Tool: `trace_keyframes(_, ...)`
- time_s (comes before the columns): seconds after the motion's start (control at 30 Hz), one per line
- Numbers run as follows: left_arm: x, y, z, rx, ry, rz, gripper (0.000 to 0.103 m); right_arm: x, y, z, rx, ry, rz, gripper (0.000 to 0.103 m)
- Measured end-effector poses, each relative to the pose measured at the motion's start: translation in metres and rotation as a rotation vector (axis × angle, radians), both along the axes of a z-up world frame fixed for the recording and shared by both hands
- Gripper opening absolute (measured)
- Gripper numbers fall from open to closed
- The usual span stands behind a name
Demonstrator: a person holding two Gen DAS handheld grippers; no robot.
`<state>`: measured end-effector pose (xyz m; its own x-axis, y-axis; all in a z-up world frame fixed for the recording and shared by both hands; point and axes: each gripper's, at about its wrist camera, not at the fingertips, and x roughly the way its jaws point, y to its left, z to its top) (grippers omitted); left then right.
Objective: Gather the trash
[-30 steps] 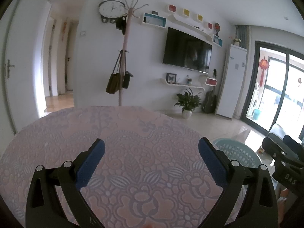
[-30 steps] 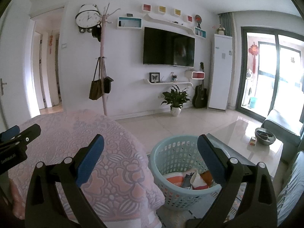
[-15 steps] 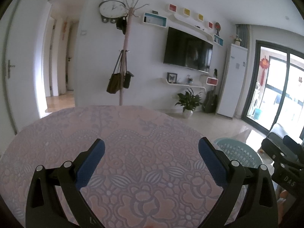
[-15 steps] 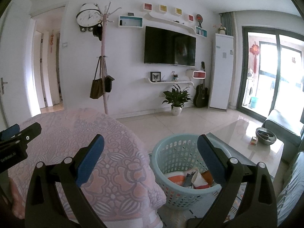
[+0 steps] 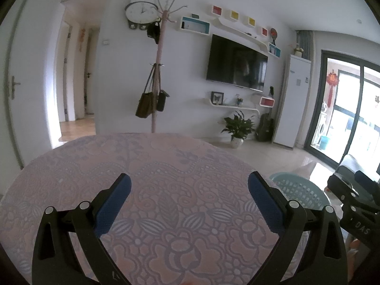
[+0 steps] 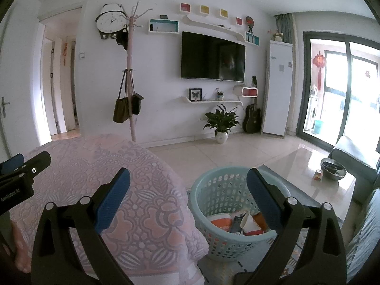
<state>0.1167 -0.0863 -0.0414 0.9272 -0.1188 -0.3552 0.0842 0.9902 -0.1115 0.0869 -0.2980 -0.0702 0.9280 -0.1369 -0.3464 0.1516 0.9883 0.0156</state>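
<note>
A light blue perforated basket (image 6: 228, 190) stands on the floor beside the table, holding orange and white trash pieces (image 6: 239, 220). My right gripper (image 6: 188, 185) is open and empty, hovering over the table's right edge and the basket. My left gripper (image 5: 190, 190) is open and empty above the pink lace tablecloth (image 5: 166, 166). In the left wrist view the basket's rim (image 5: 299, 187) shows at the right, with the right gripper's body (image 5: 356, 204) beside it. The left gripper's finger (image 6: 23, 166) shows at the left edge of the right wrist view.
A glass coffee table (image 6: 315, 166) carries a dark bowl (image 6: 332, 167) and a small box. A grey sofa (image 6: 356, 156) sits at the right. A coat stand (image 6: 129, 83) with bags, a potted plant (image 6: 222, 123) and a TV (image 6: 212, 57) line the far wall.
Both views have drifted slightly; the scene sits a little lower and rightward in the frames. Both grippers stay open and empty.
</note>
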Motion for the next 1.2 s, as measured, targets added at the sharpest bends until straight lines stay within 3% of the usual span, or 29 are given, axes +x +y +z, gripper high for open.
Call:
trace_keyframes(0.93, -0.005, -0.002, 0.004, -0.003, -0.002, 0.013, 0.095, -0.002, 0.004, -0.006, 0.018, 0.009, 0.015, 0.094)
trace_keyframes(1.07, -0.006, -0.008, 0.005, 0.042, -0.023, 0.048, 0.095, -0.001, 0.007, -0.002, 0.007, 0.006, 0.018, 0.094)
trace_keyframes(1.2, -0.006, -0.009, 0.003, 0.037, -0.016, 0.042, 0.095, -0.004, 0.01, 0.003, 0.001, -0.005, 0.02, 0.094)
